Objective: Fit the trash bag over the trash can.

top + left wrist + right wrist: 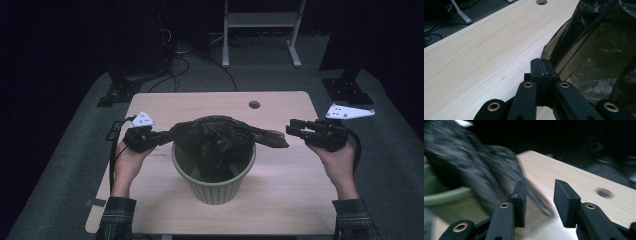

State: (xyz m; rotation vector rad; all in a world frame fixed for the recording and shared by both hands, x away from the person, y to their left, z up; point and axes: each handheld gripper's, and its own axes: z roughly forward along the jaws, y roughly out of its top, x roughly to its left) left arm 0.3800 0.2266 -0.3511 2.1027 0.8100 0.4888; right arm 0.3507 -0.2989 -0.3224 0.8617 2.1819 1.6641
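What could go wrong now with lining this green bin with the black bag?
The right gripper stands open and clear of the black plastic bag, so that loose edge could sag off the green ribbed bin. The left gripper, shut on the bag, could tear the thin plastic or tip the bin if it pulls.

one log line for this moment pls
left gripper: shut on black bag edge | right gripper: open, off bag | bin: upright on table

Black bin bag (220, 136) draped crumpled over green ribbed bin (214, 181), upright mid-table.
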